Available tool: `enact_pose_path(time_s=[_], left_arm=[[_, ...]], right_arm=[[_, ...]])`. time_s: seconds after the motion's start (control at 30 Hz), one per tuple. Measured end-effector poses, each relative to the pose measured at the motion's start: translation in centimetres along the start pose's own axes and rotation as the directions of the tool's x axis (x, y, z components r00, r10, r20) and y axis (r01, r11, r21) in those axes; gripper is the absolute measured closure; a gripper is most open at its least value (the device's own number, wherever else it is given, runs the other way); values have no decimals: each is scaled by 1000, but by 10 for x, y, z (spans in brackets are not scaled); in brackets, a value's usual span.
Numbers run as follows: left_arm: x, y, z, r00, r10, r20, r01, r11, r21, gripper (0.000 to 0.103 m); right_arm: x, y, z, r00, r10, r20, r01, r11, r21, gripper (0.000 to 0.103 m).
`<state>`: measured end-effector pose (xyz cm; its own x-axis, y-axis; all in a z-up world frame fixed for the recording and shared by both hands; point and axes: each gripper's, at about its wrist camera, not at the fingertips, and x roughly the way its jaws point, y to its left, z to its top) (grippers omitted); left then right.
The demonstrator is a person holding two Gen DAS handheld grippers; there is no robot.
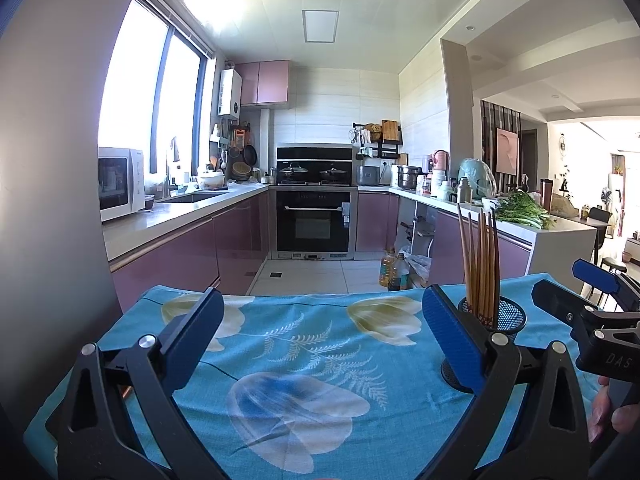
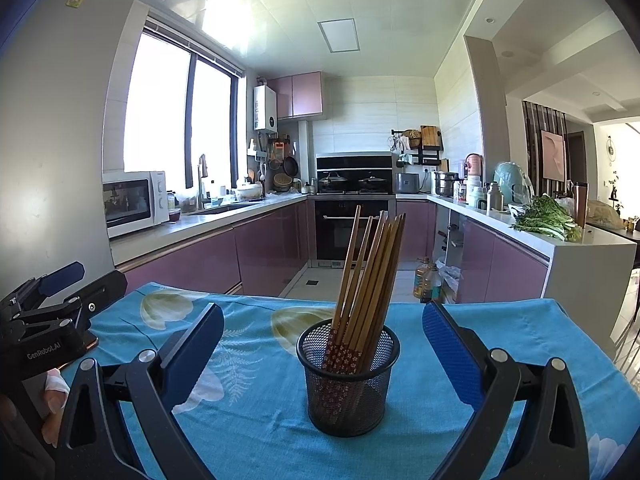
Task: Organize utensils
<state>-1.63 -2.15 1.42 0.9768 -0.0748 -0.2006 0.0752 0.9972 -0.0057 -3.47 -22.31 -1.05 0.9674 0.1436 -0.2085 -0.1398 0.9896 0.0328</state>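
Spreading wide and pinching nothing: right gripper (image 2: 323,354), squarely facing the mesh cup (image 2: 347,384) standing dead ahead between its blue pads on the floral cloth (image 2: 260,412). Nearer by far than the left gripper (image 1: 322,336), likewise spread and empty, with the cup off to its right. Long axis near upright, leaning right: chopsticks (image 2: 370,276), about eight, in one cup.

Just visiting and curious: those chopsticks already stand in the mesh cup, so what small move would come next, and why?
Probably draw both grippers back and stop. The chopsticks all stand in the mesh cup, which sits upright on the blue cloth. The right gripper and left gripper hold their jaws open and empty, and no loose utensil shows.
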Motion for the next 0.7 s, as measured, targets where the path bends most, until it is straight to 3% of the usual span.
enact_pose_path(time_s=[0.7], left_arm=[[0, 0, 0, 1000, 5, 4, -5, 1000, 2, 5]], right_arm=[[0, 0, 2, 1000, 2, 0, -2, 1000, 3, 7]])
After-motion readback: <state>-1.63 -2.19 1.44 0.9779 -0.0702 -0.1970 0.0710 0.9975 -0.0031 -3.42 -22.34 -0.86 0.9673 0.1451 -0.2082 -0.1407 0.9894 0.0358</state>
